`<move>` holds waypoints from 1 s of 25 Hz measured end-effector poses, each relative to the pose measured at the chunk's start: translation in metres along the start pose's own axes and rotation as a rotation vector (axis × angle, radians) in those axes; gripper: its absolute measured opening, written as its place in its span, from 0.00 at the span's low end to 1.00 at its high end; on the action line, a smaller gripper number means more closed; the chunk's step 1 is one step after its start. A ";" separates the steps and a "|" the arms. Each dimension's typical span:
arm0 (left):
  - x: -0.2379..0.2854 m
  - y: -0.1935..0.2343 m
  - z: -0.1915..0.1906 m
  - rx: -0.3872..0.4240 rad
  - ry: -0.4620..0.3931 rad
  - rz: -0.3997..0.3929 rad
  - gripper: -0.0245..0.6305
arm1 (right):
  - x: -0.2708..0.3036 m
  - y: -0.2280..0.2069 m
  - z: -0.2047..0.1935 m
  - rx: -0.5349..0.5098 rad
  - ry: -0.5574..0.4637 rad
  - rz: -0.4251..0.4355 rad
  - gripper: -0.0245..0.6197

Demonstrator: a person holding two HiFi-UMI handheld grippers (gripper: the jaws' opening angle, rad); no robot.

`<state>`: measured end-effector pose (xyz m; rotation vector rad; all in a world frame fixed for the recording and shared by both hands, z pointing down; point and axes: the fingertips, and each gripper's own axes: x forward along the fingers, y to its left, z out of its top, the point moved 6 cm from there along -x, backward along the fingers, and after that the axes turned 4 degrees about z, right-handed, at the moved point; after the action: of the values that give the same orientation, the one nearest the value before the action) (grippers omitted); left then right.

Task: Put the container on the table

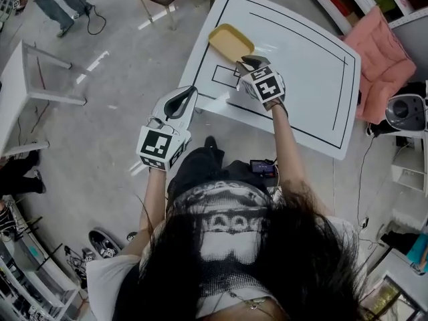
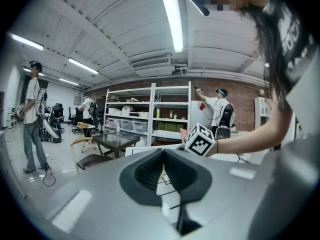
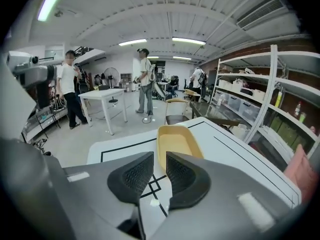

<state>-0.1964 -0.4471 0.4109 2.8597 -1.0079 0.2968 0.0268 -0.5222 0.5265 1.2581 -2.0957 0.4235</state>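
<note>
Right tool (image 1: 245, 61) slightly spread, empty, just behind yellow container (image 1: 231, 42) near table's (image 1: 301, 65) left edge; left tool (image 1: 186, 93) pressed together, beyond table edge, above open floor (image 1: 114, 105).

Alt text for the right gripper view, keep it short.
An empty yellow container rests on a white table just beyond the right gripper, jaws apart with nothing between them. People and shelving stand behind.

Workshop lab: brick wall (image 2: 245, 96), storage shelves (image 2: 150, 119), worktables (image 3: 102, 96).
</note>
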 end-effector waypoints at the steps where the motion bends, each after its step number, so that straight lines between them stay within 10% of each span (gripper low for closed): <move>1: 0.001 -0.004 -0.001 -0.001 0.003 -0.005 0.04 | -0.010 0.001 -0.001 0.009 -0.025 -0.004 0.16; 25: -0.012 -0.223 0.002 0.052 0.017 -0.160 0.04 | -0.285 0.067 -0.143 0.125 -0.316 -0.094 0.15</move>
<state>-0.0645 -0.2668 0.4011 2.9560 -0.7738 0.3381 0.1145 -0.2190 0.4435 1.5753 -2.2862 0.3350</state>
